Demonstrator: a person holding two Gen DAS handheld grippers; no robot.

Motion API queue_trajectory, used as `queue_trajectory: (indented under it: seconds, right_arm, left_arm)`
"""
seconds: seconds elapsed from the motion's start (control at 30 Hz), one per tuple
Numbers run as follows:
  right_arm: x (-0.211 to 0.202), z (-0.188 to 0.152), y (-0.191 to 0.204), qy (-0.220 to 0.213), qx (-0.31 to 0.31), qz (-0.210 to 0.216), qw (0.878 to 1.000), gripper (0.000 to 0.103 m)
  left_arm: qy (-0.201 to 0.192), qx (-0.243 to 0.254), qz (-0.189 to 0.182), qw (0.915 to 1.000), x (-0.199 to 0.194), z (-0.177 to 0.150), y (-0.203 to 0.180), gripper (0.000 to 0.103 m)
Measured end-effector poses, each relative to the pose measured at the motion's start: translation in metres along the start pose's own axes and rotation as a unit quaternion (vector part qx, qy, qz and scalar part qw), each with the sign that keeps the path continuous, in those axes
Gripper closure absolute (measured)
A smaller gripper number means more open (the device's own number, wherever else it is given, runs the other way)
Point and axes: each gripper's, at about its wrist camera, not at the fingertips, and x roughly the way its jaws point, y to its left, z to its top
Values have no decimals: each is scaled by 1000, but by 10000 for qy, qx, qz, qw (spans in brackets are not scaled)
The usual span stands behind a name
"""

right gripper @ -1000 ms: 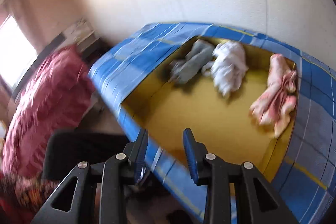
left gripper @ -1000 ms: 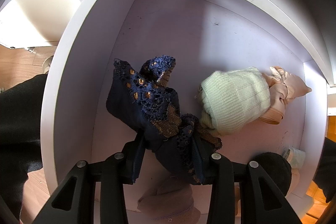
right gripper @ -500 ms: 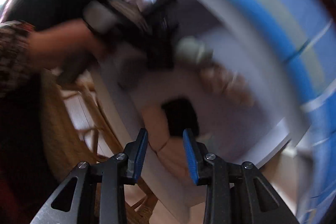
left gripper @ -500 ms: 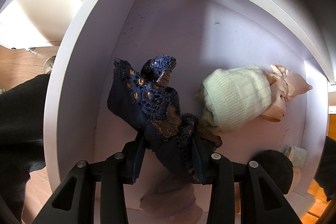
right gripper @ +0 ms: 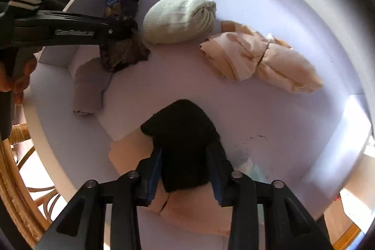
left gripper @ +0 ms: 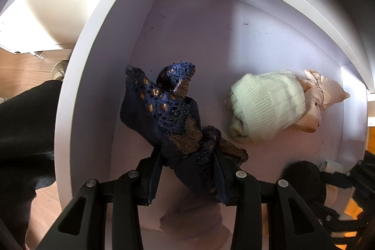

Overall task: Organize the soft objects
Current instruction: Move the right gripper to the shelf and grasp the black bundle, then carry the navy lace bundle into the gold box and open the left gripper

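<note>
In the left wrist view nothing has shifted since a second ago: the left gripper [left gripper: 187, 177] points down into the white drawer [left gripper: 77, 95] and stays clenched on the navy lace garment [left gripper: 168, 123], which hangs between its pads above the drawer floor. Beside it lie the cream knitted bundle [left gripper: 267, 104] and, touching that bundle's far side, the peach cloth [left gripper: 321, 95]. The black bundle [left gripper: 302, 179] shows at the lower right, with part of the other gripper's frame at the edge.

The right wrist view has changed entirely: a second ago it looked at a blue checked box with a yellow floor; now the right gripper [right gripper: 185, 170] points down into the same drawer. Its jaws are opening, with the black bundle between them; its sides sit just within the blue pads. This view alone shows the mauve folded cloth [right gripper: 88, 88] by the drawer's near wall, a beige cloth [right gripper: 187, 210] under the black bundle, and the left gripper from the side, with a person's hand [right gripper: 14, 79] behind it.
</note>
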Motion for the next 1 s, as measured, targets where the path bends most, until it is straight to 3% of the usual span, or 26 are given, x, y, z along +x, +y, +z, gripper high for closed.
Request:
queue_trajectory:
  seconds: [0.2,0.37,0.57,0.77,1.0]
  right_arm:
    - [7,-4,-4,-39,-52,-72,10000,54]
    - [18,-3,0,-31,-177,-211,9996,53]
    - [17,-9,3,-116,-233,-474,9985,64]
    - [14,-15,-19,-106,170,-716,9972,64]
    - [26,-15,-2,35,-154,-969,9952,64]
  left_arm:
    - [-2,70,43,10000,-1,2,-5,63]
    - [-35,100,28,9999,-3,2,-6,63]
    - [-157,198,68,9997,-10,1,-7,64]
    - [-203,267,48,9994,-16,-2,-10,65]
    - [-415,665,162,9968,-44,-2,-21,65]
